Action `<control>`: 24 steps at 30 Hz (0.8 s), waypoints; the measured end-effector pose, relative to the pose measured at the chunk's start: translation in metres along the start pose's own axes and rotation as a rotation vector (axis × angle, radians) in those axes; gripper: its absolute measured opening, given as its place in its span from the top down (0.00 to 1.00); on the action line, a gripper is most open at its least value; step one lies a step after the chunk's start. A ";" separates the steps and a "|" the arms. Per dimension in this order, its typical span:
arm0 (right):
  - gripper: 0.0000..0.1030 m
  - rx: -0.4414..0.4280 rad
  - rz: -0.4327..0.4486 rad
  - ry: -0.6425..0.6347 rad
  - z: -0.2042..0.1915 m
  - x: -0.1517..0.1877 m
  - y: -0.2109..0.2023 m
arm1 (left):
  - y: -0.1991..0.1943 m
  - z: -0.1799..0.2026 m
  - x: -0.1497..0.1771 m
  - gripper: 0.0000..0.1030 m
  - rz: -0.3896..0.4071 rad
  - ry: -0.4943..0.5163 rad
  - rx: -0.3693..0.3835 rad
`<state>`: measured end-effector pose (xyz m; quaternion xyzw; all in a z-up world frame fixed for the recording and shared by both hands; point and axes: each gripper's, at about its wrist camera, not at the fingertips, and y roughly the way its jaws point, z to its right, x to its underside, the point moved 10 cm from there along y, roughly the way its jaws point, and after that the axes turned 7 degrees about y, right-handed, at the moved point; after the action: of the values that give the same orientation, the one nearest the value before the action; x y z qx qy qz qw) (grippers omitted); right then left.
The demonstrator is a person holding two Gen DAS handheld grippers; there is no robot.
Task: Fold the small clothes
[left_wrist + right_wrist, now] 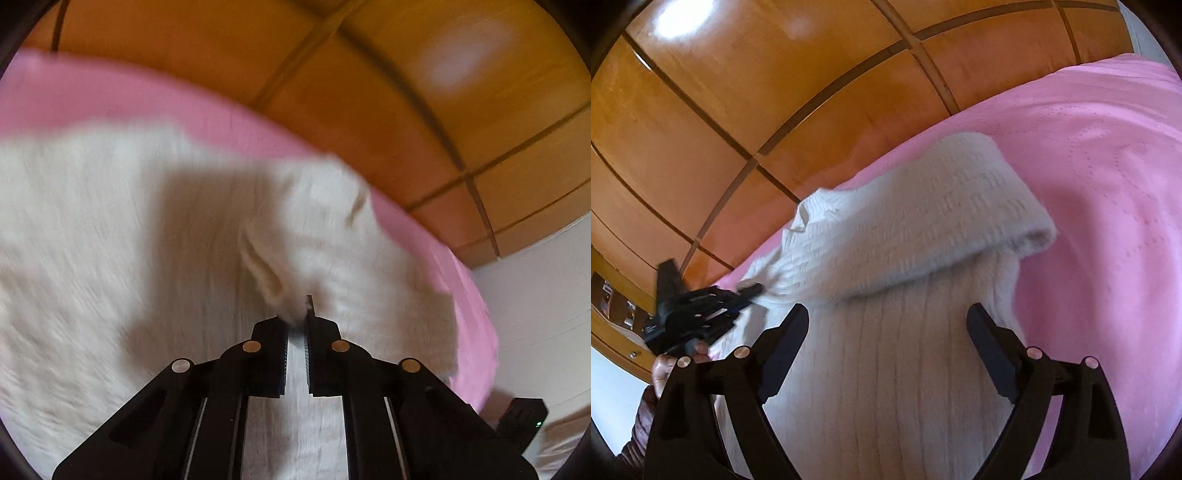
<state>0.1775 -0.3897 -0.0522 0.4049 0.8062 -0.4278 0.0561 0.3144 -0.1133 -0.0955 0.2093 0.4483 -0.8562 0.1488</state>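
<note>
A white ribbed knit garment (886,295) lies on a pink bedspread (1108,184), its far part folded back over itself so a thick rolled fold runs across it. One corner of the knit is pulled up off the bed toward the wooden panelling.

The left tongs (296,321) are closed on that raised fabric: a bunched tip of the knit sits pinched between the two black pads, with only a narrow slit left between them. In the right wrist view the left tongs (753,287) appear at the garment's left edge, near the bed edge that meets the panelling, with a hand (665,369) behind them.

The right tongs (886,321) stand wide open above the ribbed lower part of the garment, just short of the fold; nothing is between the fingers (786,339) and they grip nothing.

The garment lies near the bed edge along the wooden wall panels (775,92). To the right of the knit the pink bedspread stretches bare and flat, giving open room on that side. The left wrist view is motion-blurred.
</note>
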 end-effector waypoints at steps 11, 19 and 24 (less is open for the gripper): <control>0.15 0.022 -0.008 0.006 0.005 -0.011 -0.004 | -0.021 -0.042 0.002 0.95 0.017 0.082 -0.139; 0.15 0.094 0.010 -0.159 -0.034 -0.030 0.020 | -0.026 -0.055 0.017 0.95 0.024 0.120 -0.185; 0.14 0.306 -0.042 -0.298 -0.012 -0.007 0.070 | -0.019 -0.061 0.023 0.95 0.009 0.163 -0.258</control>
<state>0.2344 -0.3634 -0.0872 0.3242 0.7229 -0.6013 0.1039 0.3003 -0.0538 -0.1246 0.2593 0.5643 -0.7709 0.1417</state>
